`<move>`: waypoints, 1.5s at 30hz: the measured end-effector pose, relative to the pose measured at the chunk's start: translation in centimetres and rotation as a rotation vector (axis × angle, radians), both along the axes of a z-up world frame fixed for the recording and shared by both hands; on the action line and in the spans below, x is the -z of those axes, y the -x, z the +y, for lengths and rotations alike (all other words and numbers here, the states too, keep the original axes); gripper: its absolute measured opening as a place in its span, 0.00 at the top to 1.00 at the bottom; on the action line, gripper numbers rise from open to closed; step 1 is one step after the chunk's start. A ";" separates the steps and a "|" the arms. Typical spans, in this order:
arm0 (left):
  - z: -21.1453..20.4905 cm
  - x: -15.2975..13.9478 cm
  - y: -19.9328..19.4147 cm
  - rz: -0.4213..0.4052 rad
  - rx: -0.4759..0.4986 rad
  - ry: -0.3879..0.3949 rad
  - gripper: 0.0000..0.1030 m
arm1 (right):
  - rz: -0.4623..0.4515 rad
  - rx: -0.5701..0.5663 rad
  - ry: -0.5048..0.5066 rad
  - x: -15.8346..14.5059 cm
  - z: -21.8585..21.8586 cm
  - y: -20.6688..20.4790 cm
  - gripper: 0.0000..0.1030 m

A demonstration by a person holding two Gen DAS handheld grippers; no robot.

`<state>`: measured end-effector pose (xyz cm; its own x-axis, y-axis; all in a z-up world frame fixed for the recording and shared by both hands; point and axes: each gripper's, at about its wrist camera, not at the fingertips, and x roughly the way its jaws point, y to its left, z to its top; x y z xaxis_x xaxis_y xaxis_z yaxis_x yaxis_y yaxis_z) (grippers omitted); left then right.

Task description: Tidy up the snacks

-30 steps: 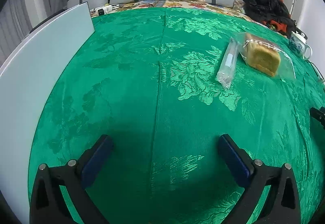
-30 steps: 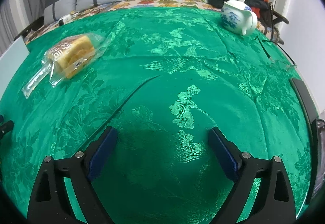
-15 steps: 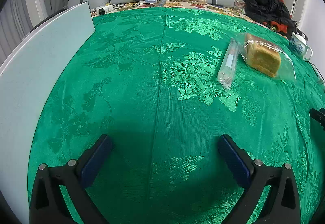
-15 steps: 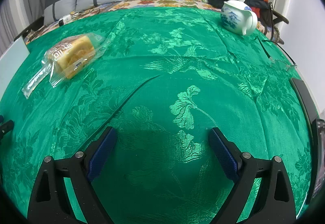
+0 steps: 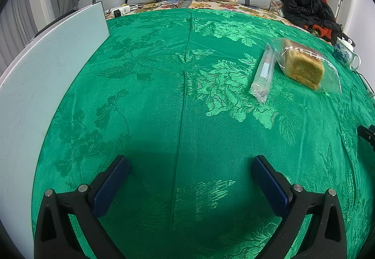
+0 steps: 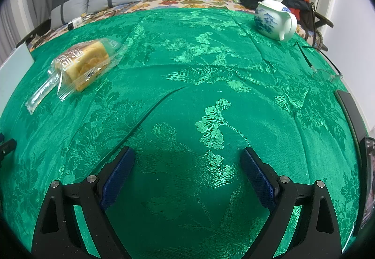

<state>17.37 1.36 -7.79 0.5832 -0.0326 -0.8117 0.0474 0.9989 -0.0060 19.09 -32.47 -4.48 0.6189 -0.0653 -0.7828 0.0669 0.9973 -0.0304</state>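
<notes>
Hardly any change from a second ago: left gripper (image 5: 189, 172) and right gripper (image 6: 187, 162) still spread and empty, wrapped bread (image 5: 303, 66) and slim packet (image 5: 263, 73) untouched, ahead-right of the left, ahead-left of the right.

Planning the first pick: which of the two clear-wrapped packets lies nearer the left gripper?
The long narrow clear packet: it lies on the near left side of the wrapped bread loaf, so closer to the open left gripper.
</notes>
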 end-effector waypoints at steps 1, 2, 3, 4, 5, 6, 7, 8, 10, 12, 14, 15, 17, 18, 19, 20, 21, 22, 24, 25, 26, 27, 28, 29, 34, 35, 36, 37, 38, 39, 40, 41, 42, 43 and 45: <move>0.0 0.0 0.0 0.000 0.000 0.000 0.00 | 0.000 0.000 0.000 0.0 0.0 0.0 0.08; 0.0 0.0 0.0 0.000 0.000 0.000 0.00 | 0.000 0.000 0.000 0.0 0.0 0.0 0.08; 0.0 0.0 0.0 0.000 0.000 0.000 0.00 | 0.000 0.000 0.000 0.0 0.0 0.0 0.08; 0.0 0.0 0.0 0.000 0.000 0.000 0.00 | 0.000 0.000 0.000 0.0 0.0 0.0 0.08; 0.0 0.0 0.0 0.000 0.000 0.000 0.00 | 0.000 0.000 0.000 0.0 0.0 0.0 0.08; 0.0 0.0 0.0 0.000 0.000 0.000 0.00 | 0.000 0.000 0.000 0.0 0.0 0.0 0.08; 0.0 0.0 0.0 0.000 0.000 0.000 0.00 | 0.000 0.000 0.000 0.0 0.0 0.0 0.08; 0.0 0.0 0.0 0.000 0.000 0.000 0.00 | 0.000 0.000 0.000 0.0 0.0 0.0 0.08; 0.0 0.0 0.0 0.000 0.000 0.000 0.00 | 0.000 0.000 0.000 0.0 0.0 0.0 0.08; 0.0 0.0 0.0 0.000 0.000 0.000 0.00 | 0.000 0.000 0.000 0.0 0.0 0.0 0.08; 0.0 0.0 0.0 0.000 0.000 0.000 0.00 | 0.000 0.000 0.000 0.0 0.0 0.0 0.08; 0.0 0.0 0.0 0.000 0.000 0.000 0.00 | 0.000 0.000 0.000 0.0 0.0 0.0 0.08; 0.0 0.0 0.0 0.000 0.000 0.000 0.00 | 0.000 0.000 0.000 0.0 0.0 0.0 0.08; 0.0 0.0 0.0 0.000 0.000 0.000 0.00 | 0.000 0.000 0.000 0.0 0.0 0.0 0.08; 0.0 0.0 0.0 0.000 0.000 0.001 0.00 | 0.000 0.000 0.000 0.0 0.0 0.0 0.08; 0.0 0.0 0.0 0.000 0.000 0.001 0.00 | 0.000 0.000 0.000 0.0 0.0 0.0 0.08; 0.0 0.0 0.0 0.000 0.000 0.001 0.00 | 0.000 0.000 0.000 0.0 0.0 0.0 0.08; 0.0 0.0 0.0 0.000 0.000 0.001 0.00 | 0.000 0.000 0.000 0.0 0.0 0.0 0.08; 0.0 0.0 0.0 0.000 0.000 0.001 0.00 | 0.000 0.000 -0.001 0.0 0.0 0.0 0.08; 0.0 0.0 0.0 0.000 0.000 0.001 0.00 | 0.000 0.000 -0.001 0.0 0.0 0.0 0.08; 0.0 0.0 0.0 0.000 0.000 0.001 0.00 | 0.000 0.000 -0.001 0.0 0.0 0.0 0.08; 0.0 0.0 0.0 0.000 0.000 0.001 0.00 | 0.000 0.000 -0.001 0.0 0.0 0.0 0.08; 0.0 0.0 0.0 0.000 0.000 0.001 0.00 | 0.000 0.000 -0.001 0.0 0.0 0.0 0.08; 0.0 0.0 0.0 0.000 0.000 0.001 0.00 | 0.000 0.000 -0.001 0.0 0.0 0.0 0.08; 0.0 0.0 0.0 0.000 0.000 0.001 0.00 | 0.000 -0.001 -0.001 0.0 0.0 0.0 0.08; 0.0 0.0 0.0 0.000 0.000 0.002 0.00 | 0.001 -0.001 -0.002 0.0 0.0 0.0 0.08; 0.0 0.0 0.0 0.000 0.000 0.001 0.00 | 0.001 0.000 -0.002 0.0 0.0 0.0 0.08; 0.0 0.0 0.0 0.000 0.001 0.000 0.00 | 0.001 0.000 -0.001 0.0 0.0 0.0 0.08; 0.0 0.0 -0.1 0.008 0.007 -0.003 0.00 | 0.000 -0.001 -0.002 0.0 0.0 0.0 0.08; 0.0 -0.1 -0.4 0.029 0.017 0.002 0.00 | 0.000 -0.001 -0.002 0.0 0.0 0.0 0.08; -0.1 -0.3 -0.8 0.052 0.035 0.009 0.00 | 0.000 -0.001 -0.002 0.0 0.0 0.0 0.08; -0.3 -0.7 -1.8 0.074 0.068 0.034 0.01 | 0.001 -0.001 -0.001 0.0 0.0 0.0 0.08; -0.5 -1.3 -2.4 0.074 0.086 0.053 0.01 | 0.001 0.000 -0.001 0.0 0.0 0.0 0.08; -0.9 -2.2 -3.5 0.062 0.112 0.073 0.01 | 0.001 0.000 -0.001 0.0 0.0 0.0 0.08; -2.0 -3.6 -5.4 0.043 0.146 0.066 0.01 | 0.001 -0.001 -0.002 0.0 0.0 0.0 0.08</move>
<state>22.75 -0.64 -4.14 0.5328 -0.1687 -0.8293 0.1901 0.9787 -0.0770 19.10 -32.50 -4.47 0.6184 -0.0637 -0.7833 0.0663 0.9974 -0.0288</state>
